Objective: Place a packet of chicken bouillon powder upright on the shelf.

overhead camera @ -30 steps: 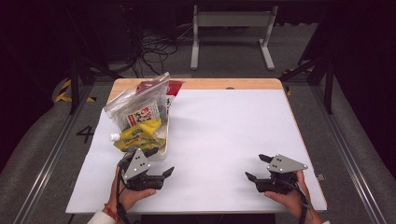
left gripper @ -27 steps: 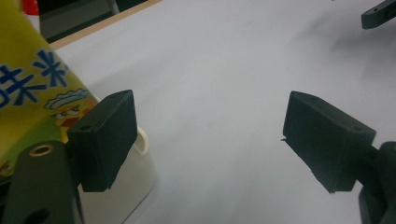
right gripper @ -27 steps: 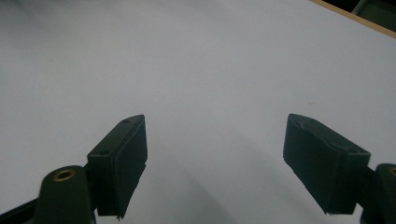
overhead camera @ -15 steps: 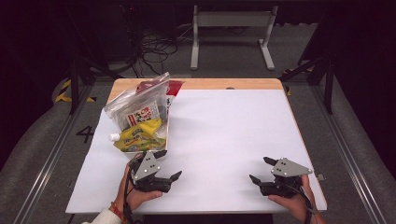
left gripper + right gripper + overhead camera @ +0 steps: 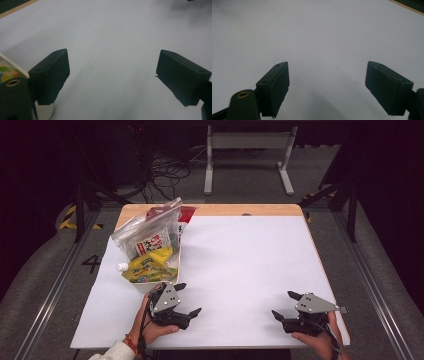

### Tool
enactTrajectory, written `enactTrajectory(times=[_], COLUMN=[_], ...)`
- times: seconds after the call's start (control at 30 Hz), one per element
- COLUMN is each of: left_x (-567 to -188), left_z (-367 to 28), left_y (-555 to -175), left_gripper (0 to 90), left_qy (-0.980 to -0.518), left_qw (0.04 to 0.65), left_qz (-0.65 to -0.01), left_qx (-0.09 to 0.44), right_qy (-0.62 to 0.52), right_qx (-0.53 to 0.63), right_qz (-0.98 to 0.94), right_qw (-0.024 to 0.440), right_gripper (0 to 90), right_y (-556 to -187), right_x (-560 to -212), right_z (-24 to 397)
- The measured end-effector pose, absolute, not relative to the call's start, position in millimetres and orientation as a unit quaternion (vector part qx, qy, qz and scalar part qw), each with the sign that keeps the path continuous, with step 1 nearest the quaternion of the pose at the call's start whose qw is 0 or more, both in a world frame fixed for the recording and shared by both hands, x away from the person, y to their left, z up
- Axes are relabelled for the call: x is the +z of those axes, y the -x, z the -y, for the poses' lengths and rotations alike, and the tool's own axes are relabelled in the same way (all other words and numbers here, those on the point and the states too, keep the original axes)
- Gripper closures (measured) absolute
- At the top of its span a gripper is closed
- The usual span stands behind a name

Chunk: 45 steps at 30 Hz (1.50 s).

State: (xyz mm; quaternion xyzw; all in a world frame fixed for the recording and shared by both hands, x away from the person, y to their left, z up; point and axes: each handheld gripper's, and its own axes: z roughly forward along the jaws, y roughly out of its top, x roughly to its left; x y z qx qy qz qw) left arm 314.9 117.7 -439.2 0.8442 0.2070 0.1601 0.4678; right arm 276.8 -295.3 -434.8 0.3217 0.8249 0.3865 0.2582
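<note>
My left gripper (image 5: 188,298) rests low over the white table (image 5: 240,265) near its front edge, just right of a white bin (image 5: 144,285). Its jaws have just been opening and stand wide apart, with nothing between them, as the left gripper view (image 5: 112,75) confirms. The bin holds a yellow packet (image 5: 147,266) and a clear bag of snacks (image 5: 150,232); the bin's rim (image 5: 10,63) peeks in at the left of the left gripper view. My right gripper (image 5: 285,304) sits at the front right, open over bare white surface (image 5: 327,82).
The table's wooden far edge (image 5: 225,210) lies beyond the white sheet. Behind the table, on the grey floor, stand a white metal frame (image 5: 247,155) and loose cables (image 5: 165,170). Broad bare table stretches between the bin and the right edge.
My left gripper has slid a little to the right, away from the bin's front corner, and its jaws have spread wider. The right gripper has barely shifted.
</note>
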Motion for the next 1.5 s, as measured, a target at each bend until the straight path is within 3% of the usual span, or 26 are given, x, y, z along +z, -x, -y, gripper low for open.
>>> enactTrajectory(times=[0.6, 1.5], left_x=[-461, -458], left_z=[-107, -117], left_y=[-328, -327], left_gripper=[7.0, 7.5], left_qy=[-0.862, -0.864], left_qw=[0.441, 0.431], left_qz=[-0.229, -0.224], left_qx=[0.103, 0.132], right_qy=[-0.336, -0.341], right_qx=[0.377, 0.374], right_qz=[-0.821, -0.818], right_qw=[0.268, 0.273], right_gripper=[12.1, 12.7], right_y=[-270, -272], right_x=[-446, -447], right_z=[307, 306])
